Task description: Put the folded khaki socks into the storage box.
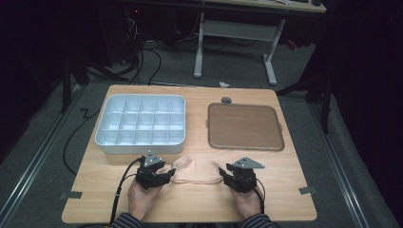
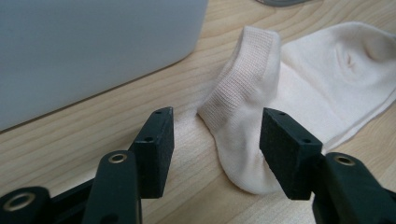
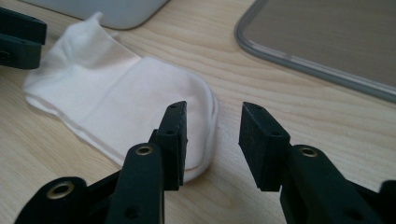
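Note:
A pale cream sock (image 1: 197,171) lies flat on the wooden table (image 1: 285,190), near its front edge, between my two grippers. My left gripper (image 1: 167,175) is at the sock's cuff end, my right gripper (image 1: 222,174) at its toe end. In the left gripper view the left gripper (image 2: 215,126) stands open; the ribbed cuff of the sock (image 2: 247,79) rises between the jaws, and one jaw is clear of it. In the right gripper view the right gripper (image 3: 212,116) is open, with the rounded toe of the sock (image 3: 126,93) under one jaw.
A white box (image 1: 140,142) with several compartments stands at the back left, just behind the sock. A brown tray (image 1: 244,126) with a pale rim lies at the back right. A small grey round object (image 1: 226,100) sits behind the tray.

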Motion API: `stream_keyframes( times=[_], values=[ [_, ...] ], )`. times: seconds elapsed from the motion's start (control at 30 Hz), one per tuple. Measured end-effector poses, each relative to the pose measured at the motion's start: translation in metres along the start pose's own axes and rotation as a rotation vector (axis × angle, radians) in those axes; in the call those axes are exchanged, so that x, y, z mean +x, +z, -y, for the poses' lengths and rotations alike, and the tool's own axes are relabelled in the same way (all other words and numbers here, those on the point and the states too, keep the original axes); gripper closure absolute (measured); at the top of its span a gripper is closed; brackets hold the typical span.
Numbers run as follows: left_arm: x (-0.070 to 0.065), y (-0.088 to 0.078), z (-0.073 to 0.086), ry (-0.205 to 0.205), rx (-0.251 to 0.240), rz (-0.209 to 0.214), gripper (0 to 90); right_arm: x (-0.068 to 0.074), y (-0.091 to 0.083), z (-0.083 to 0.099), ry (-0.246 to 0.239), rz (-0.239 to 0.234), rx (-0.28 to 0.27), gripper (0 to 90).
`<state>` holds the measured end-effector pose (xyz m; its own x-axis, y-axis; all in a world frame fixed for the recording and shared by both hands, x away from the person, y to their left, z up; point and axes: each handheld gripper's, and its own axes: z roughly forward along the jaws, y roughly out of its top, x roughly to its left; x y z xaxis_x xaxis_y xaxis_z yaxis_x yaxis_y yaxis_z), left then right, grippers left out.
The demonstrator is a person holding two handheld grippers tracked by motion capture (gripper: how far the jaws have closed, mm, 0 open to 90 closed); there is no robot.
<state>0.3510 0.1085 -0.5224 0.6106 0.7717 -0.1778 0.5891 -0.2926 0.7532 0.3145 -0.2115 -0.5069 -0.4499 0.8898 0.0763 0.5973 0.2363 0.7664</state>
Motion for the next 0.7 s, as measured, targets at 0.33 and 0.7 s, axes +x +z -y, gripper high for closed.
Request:
stream_keyframes(
  times=[0.33, 0.7],
  values=[
    [0.005, 0.006, -0.002, -0.052, -0.003, 0.03, 45.3, 0.027, 0.004, -0.013, -0.06, -0.113, 0.008, 81.4],
    [0.007, 0.013, -0.001, -0.069, 0.018, 0.029, 45.1, 0.049, 0.029, -0.014, -0.106, -0.17, 0.041, 87.0]
  ],
)
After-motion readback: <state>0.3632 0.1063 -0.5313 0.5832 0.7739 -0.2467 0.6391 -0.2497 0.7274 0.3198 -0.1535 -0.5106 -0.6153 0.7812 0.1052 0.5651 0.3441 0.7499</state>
